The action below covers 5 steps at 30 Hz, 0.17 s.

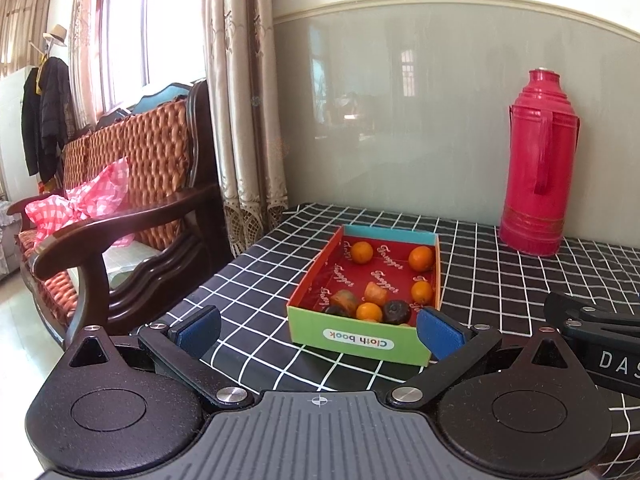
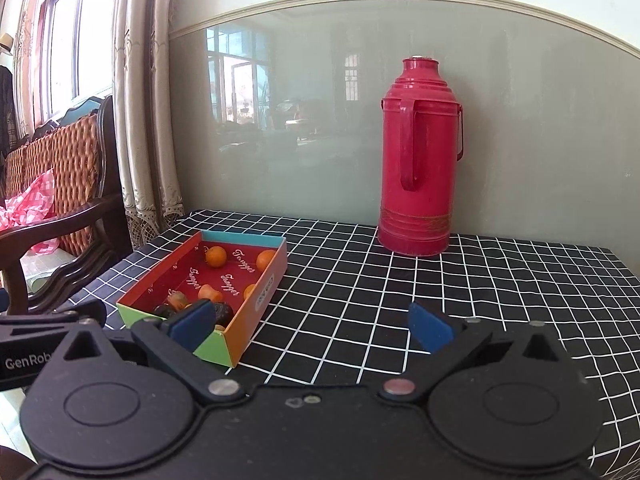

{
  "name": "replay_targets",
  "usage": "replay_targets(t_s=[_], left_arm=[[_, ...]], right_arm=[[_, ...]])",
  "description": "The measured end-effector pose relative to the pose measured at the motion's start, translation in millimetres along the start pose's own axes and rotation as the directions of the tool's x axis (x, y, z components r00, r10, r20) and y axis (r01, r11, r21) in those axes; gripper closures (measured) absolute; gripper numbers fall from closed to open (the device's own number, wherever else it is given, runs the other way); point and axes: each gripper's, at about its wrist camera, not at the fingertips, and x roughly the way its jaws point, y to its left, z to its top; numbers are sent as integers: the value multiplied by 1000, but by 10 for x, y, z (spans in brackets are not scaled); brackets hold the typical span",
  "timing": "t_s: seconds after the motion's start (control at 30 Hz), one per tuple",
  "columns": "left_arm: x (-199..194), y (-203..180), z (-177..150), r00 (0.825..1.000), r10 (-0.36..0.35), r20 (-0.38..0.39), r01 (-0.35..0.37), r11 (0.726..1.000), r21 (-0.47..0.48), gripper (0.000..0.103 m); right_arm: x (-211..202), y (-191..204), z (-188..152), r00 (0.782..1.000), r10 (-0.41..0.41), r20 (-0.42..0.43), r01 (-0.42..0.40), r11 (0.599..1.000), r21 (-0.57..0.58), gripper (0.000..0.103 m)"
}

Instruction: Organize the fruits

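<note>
A shallow cardboard box (image 1: 362,342) (image 2: 264,300) with a red inside lies on the black checked tablecloth. Several small oranges (image 1: 362,252) (image 2: 216,256) are spread in it, and dark and brownish fruits (image 1: 396,311) (image 2: 224,312) crowd its near end. My left gripper (image 1: 318,330) is open just in front of the box's near wall, nothing between its blue pads (image 1: 438,332). My right gripper (image 2: 312,326) is open too, to the right of the box, its left pad (image 2: 192,324) overlapping the box's near corner in view. The right gripper's body shows at the left wrist view's right edge.
A tall red thermos flask (image 1: 538,164) (image 2: 418,156) stands at the back of the table against the grey-green wall. A wooden armchair (image 1: 120,200) (image 2: 60,200) with a pink checked bag stands left of the table, beside curtains (image 1: 244,100).
</note>
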Motion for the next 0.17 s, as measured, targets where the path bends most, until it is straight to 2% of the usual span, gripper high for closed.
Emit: replay_targets(t_s=[0.17], left_arm=[[42,15,-2,1000,-7,0,7,1000,-2,0]], right_arm=[[27,12,3,1000,1,-3,-1,1000,0,6]])
